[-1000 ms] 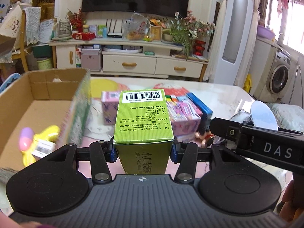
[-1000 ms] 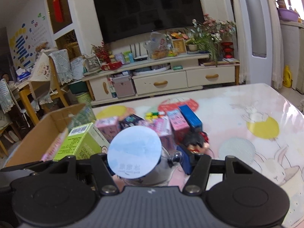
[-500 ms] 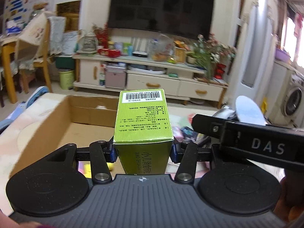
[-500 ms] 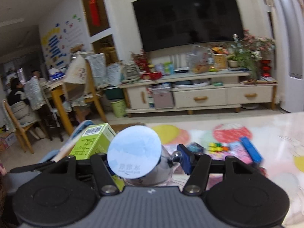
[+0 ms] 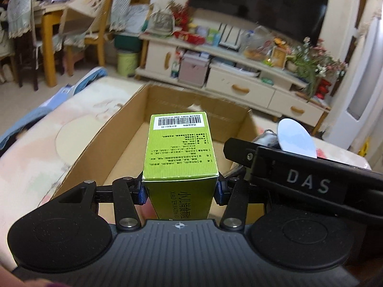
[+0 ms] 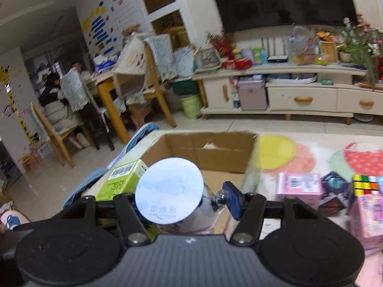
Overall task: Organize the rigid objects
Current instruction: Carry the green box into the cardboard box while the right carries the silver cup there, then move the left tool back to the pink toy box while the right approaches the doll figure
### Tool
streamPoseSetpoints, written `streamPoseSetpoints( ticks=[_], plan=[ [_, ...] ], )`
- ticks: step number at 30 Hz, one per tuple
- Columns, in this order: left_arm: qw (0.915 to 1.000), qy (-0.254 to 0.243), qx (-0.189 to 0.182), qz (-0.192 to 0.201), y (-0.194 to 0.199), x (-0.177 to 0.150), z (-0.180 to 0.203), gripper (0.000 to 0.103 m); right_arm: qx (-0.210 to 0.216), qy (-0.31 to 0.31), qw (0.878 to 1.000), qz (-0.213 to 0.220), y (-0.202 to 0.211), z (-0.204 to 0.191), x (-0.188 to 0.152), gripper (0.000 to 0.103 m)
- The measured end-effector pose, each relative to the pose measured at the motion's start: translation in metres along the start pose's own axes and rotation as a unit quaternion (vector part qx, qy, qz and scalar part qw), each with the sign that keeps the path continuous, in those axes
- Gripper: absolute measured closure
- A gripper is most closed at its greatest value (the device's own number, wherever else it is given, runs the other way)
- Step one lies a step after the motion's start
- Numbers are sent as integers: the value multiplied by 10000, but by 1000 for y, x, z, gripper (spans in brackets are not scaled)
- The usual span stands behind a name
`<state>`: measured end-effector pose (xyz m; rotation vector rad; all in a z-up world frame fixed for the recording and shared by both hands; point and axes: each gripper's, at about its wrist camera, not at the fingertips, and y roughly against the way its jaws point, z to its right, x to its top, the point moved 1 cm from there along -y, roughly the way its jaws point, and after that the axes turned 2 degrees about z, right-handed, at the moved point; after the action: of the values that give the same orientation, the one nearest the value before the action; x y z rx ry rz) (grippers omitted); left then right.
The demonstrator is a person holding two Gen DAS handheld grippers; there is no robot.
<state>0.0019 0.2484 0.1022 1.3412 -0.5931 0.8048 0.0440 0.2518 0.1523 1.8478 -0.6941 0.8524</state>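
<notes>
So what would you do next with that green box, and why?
Probably lower the green box a little into the cardboard box and let go. The left gripper has its jaws shut on it, held over the open carton, whose visible floor looks bare. The right gripper, holding a clear container with a round white lid, sits close beside it, so I'd go slowly.

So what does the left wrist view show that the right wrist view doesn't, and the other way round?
Only the left wrist view shows the left hand-held gripper shut on the green box, and the printed text on the box's top face. Only the right wrist view shows the right hand-held gripper shut on the clear cup, plus the pink box and puzzle cube on the table, and a seated person. Both show the green box, the cup's round lid, the cardboard box and the TV cabinet.
</notes>
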Motion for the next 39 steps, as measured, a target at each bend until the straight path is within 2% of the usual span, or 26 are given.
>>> streamPoseSetpoints(
  ticks=[5, 7, 8, 9, 11, 12, 13, 17, 22, 39],
  plan=[
    [9993, 111, 184, -306, -6, -4, -1, 42, 10, 33, 9998, -172, -14, -2, -6, 41],
    [9989, 165, 257, -343, -4, -5, -7, 40, -23, 0, 9999, -113, -13, 0, -5, 36],
    [9988, 186, 313, -328, -3, -4, -8, 37, -4, -34, 10000, -46, -10, 0, -3, 29],
    [9986, 211, 364, -310, -2, -3, -9, 29, -7, -64, 10000, 31, -5, 1, -2, 24],
    [9983, 296, 462, -205, 3, -1, -11, 18, -55, -95, 9998, 166, 3, 3, 1, 21],
    [9980, 366, 497, -137, 4, 1, -10, 5, -90, -105, 9996, 230, 7, 4, 2, 21],
    [9978, 434, 501, -47, 8, 2, -11, 1, -134, -122, 9994, 301, 13, 5, 3, 21],
    [9974, 448, 534, 170, 15, 3, -7, 0, -440, -153, 9968, 644, 38, 13, 0, 9],
    [9980, 433, 409, 200, 19, 2, -1, 0, -834, -123, 9923, 912, 64, 22, -13, 9],
    [9996, 33, 81, 274, 17, -4, 18, 0, -1539, 84, 9803, 1231, 106, 47, -61, 9]
  ],
)
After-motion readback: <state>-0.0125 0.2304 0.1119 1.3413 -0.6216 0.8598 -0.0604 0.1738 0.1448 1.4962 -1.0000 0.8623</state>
